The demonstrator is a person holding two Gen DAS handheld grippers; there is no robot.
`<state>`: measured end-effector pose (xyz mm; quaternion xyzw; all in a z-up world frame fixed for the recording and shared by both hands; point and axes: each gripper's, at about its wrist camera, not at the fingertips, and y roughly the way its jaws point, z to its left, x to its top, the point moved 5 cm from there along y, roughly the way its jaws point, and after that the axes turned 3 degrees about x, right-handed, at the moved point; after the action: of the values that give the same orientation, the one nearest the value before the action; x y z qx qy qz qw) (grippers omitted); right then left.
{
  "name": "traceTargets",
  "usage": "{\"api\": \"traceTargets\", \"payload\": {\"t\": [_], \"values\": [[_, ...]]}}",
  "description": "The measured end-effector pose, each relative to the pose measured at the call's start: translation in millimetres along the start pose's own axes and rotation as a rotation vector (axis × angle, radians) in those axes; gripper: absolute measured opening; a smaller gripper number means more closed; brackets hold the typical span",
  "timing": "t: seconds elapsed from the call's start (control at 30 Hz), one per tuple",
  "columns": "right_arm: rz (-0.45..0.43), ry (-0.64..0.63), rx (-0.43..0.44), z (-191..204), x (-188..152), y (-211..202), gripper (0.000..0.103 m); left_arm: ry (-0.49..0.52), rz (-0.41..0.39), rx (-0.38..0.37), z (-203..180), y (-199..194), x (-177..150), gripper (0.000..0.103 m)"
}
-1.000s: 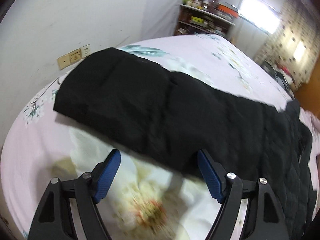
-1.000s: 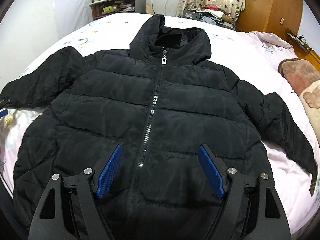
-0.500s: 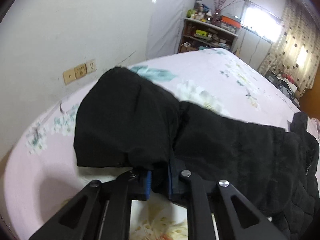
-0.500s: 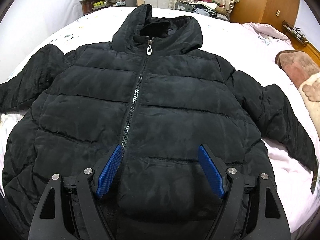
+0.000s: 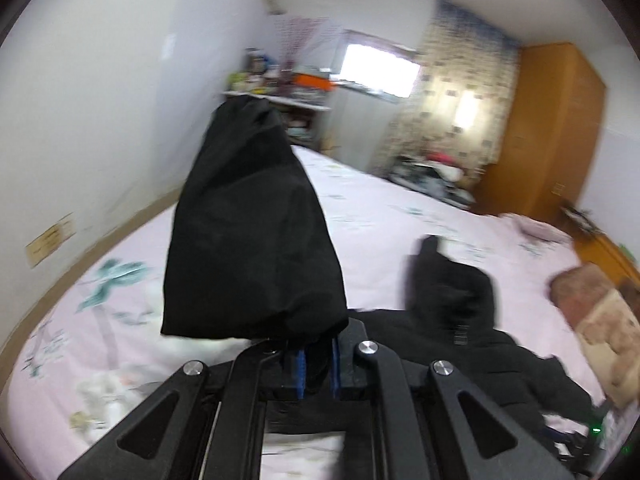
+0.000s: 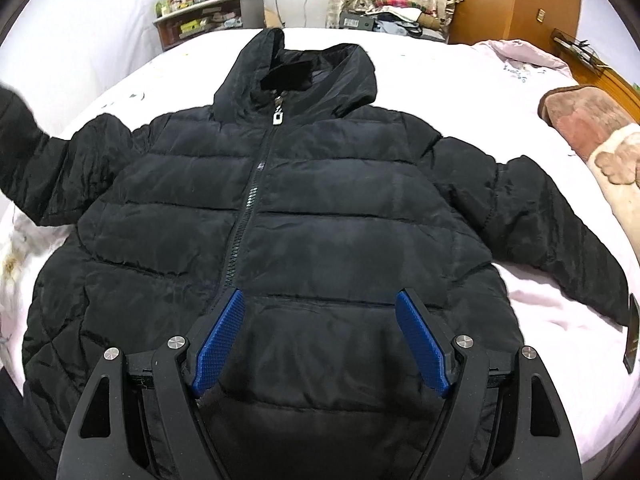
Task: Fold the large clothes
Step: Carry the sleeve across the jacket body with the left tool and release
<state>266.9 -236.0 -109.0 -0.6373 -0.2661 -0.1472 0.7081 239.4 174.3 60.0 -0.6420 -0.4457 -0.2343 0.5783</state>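
Observation:
A black hooded puffer jacket point(image 6: 304, 208) lies face up and zipped on a bed, hood at the far end. My left gripper point(image 5: 316, 368) is shut on the jacket's left sleeve point(image 5: 248, 232) and holds it up off the bed, the sleeve end standing upright before the camera. That raised sleeve shows at the left edge of the right wrist view point(image 6: 24, 140). My right gripper point(image 6: 320, 328) is open, its blue pads hovering over the jacket's lower front near the hem. The other sleeve point(image 6: 560, 232) lies flat to the right.
The bed has a pale pink floral sheet point(image 5: 392, 216). A brown and cream pillow point(image 6: 592, 132) lies at the right side. A cluttered shelf point(image 6: 200, 16) and a wooden wardrobe point(image 5: 552, 128) stand beyond the bed. A white wall point(image 5: 80, 120) runs along the left side.
My left gripper closed on the left sleeve and lifted it up off the bed, swinging right toward the jacket body. My right gripper stayed open over the jacket's lower front.

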Motion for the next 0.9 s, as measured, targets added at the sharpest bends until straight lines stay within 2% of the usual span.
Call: {"api": "traceTargets", "payload": {"t": [0.23,0.4,0.53,0.77,0.9], "values": [[-0.02,0.066,-0.002,-31.9,-7.4,-12.5,0.078,0.073,0.068,-0.24,-113.4,15.0,-1.3,0.009],[-0.025,0.113,-0.021,-57.8,-15.7,-17.3,0.078,0.129,0.156,-0.371,-189.5,40.5,-29.6,0.009],[-0.022,0.141,-0.038,-78.6,-20.2,-18.2,0.078,0.148,0.233,-0.442,-238.6,61.1,-59.5,0.009],[-0.008,0.184,-0.062,-105.4,-28.4,-11.3,0.078,0.187,0.374,-0.52,-277.9,104.5,-117.4,0.009],[-0.002,0.198,-0.062,-112.1,-30.4,-5.8,0.078,0.209,0.43,-0.518,-279.5,123.9,-144.0,0.012]]}}
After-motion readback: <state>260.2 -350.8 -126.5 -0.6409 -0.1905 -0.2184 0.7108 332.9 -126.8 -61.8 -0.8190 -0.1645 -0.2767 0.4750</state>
